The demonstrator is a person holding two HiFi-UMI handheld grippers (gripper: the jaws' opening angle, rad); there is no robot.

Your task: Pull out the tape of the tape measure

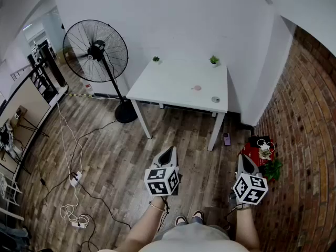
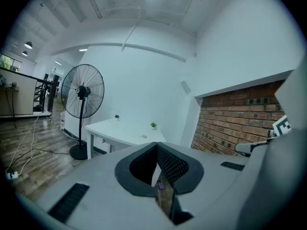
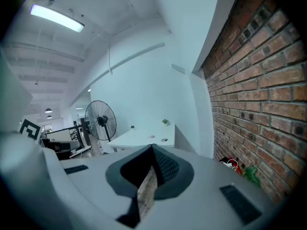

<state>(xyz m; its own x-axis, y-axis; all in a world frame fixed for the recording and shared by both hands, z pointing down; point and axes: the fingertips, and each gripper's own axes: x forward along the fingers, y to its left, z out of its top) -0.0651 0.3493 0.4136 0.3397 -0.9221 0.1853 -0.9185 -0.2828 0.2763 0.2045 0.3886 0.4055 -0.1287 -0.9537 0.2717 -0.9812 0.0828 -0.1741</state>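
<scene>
White table [image 1: 173,83] well ahead; small round grey item near its front right corner, likely the tape measure [image 1: 216,99]. Carried over wooden floor [image 1: 115,156], left gripper [image 1: 170,150] and right gripper [image 1: 242,159] both closed, empty, presumably for the walk-up.

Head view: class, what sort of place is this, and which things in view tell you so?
Probably an indoor studio or workroom: a white table, a pedestal fan, a brick wall, and cables trailing over the wood floor.
</scene>
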